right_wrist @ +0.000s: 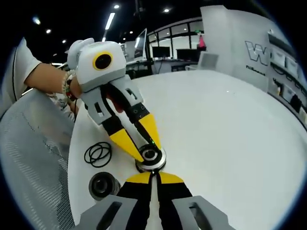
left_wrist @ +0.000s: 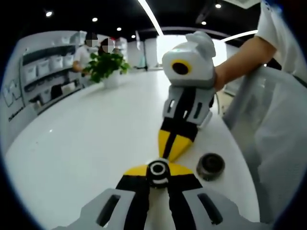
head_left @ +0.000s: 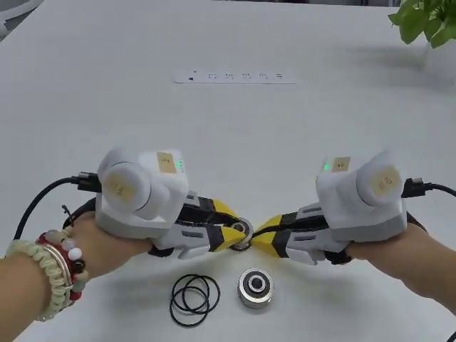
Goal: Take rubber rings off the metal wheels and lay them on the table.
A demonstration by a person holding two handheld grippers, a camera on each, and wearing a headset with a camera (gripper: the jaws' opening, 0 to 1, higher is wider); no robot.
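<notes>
left gripper [left_wrist: 158, 168] clamps wheel [right_wrist: 151, 158], right gripper [right_wrist: 153, 176] (closed) touching

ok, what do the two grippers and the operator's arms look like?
Left gripper and right gripper match: white-grey rounded housings, black linkages, yellow-tipped jaws, a tan label and green light on top, a black cable at the rear. Beaded bracelets, cream and red, on the left wrist; short white sleeve above.
</notes>
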